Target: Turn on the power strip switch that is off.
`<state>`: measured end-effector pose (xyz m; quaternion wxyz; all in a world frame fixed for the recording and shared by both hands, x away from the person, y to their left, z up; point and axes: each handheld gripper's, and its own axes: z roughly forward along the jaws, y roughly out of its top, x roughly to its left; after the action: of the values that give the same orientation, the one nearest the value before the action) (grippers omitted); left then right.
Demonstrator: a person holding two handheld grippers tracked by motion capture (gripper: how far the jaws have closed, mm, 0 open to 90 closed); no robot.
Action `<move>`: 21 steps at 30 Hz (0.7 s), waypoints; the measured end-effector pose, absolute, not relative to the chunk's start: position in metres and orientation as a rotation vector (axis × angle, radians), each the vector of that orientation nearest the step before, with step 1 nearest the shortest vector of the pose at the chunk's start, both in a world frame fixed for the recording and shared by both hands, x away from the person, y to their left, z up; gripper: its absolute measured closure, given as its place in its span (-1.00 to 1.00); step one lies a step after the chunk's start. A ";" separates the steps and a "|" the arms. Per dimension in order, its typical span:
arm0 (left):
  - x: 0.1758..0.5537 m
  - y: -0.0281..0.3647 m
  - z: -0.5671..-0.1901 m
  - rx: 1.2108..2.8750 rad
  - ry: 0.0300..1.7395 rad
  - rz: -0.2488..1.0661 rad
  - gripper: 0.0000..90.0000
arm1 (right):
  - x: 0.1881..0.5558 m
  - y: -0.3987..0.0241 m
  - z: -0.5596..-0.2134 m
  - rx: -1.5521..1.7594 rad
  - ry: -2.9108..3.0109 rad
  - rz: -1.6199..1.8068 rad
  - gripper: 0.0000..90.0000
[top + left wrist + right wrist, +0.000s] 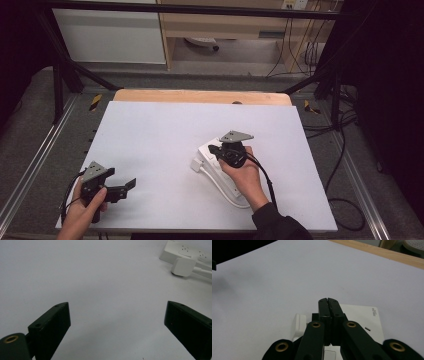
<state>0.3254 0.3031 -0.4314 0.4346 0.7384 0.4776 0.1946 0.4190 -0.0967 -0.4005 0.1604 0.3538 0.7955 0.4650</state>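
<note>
Item: white, smooth-moulded plastic power strip point(214, 159) with rounded white plug point(196, 164) and stiff white cable point(227, 192), right of centre on the matte white tabletop point(165, 150).

Right claw point(329, 302): black, jaws pressed together, empty, poised over the strip's near end.

Left claw point(117, 322): spread wide, empty, well apart from the strip.

Risk, judged: pressing with a closed tip may skid the slick, light casing across the tabletop; the springy cable could swing the plug.
</note>
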 end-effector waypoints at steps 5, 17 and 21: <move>0.326 0.303 -0.432 1.842 1.192 0.486 -0.85 | 0.419 -0.095 -0.404 1.025 2.288 1.309 1.00; 0.326 0.303 -0.432 1.845 1.191 0.486 -0.85 | 0.421 -0.091 -0.412 1.031 2.318 1.271 1.00; 0.326 0.303 -0.432 1.844 1.193 0.487 -0.85 | 0.423 -0.089 -0.416 1.030 2.323 1.257 1.00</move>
<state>0.3258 0.3029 -0.4319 0.4315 0.7394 0.4785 0.1952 0.4231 -0.0891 -0.4158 0.1529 0.3590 0.8098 0.4382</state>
